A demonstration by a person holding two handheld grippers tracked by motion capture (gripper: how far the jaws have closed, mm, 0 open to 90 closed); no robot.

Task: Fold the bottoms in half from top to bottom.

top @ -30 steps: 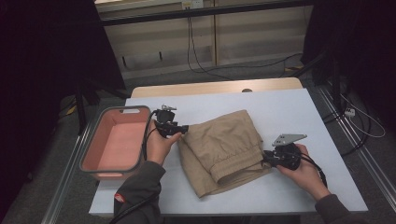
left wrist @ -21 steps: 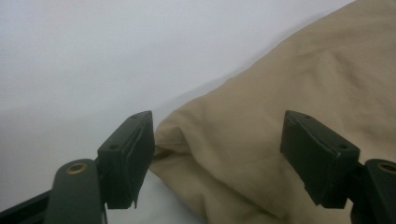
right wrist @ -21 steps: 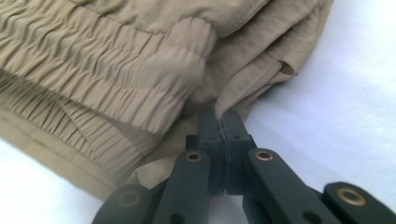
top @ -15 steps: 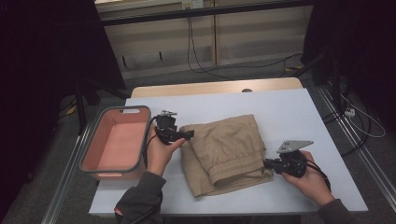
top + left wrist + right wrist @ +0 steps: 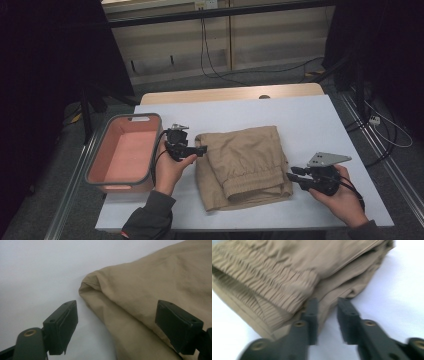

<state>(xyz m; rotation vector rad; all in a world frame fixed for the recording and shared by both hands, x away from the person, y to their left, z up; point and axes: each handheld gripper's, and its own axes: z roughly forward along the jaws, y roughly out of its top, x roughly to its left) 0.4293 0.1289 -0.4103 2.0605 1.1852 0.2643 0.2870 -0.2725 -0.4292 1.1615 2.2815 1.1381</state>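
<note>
On the white tabletop [image 5: 320, 120], a folded pair of khaki trousers [image 5: 245, 165] is laid flat near the middle, its gathered elastic waistband turned toward the person's side. To its left, a pink bin with a grey rim [image 5: 121, 150] is set at the edge of the tabletop, apart from the cloth.

The left hand-held gripper [image 5: 200, 149] is held at the left edge of the trousers, pointed toward them. In the left gripper view its jaws are seen spread wide, and they have just been opening; a rounded corner of the trousers [image 5: 140, 297] lies between and beyond them, but no cloth is pressed by either pad.

The right hand-held gripper [image 5: 291, 175] is held just beside the right front corner of the trousers, pointed toward that corner. In the right gripper view, which is blurred, its jaws are parted by a narrow gap and have just been opening; the folded edge of the trousers [image 5: 287, 277] lies right at the left jaw's tip, and no cloth is gripped between the pads. White tabletop is seen in the gap.
</note>
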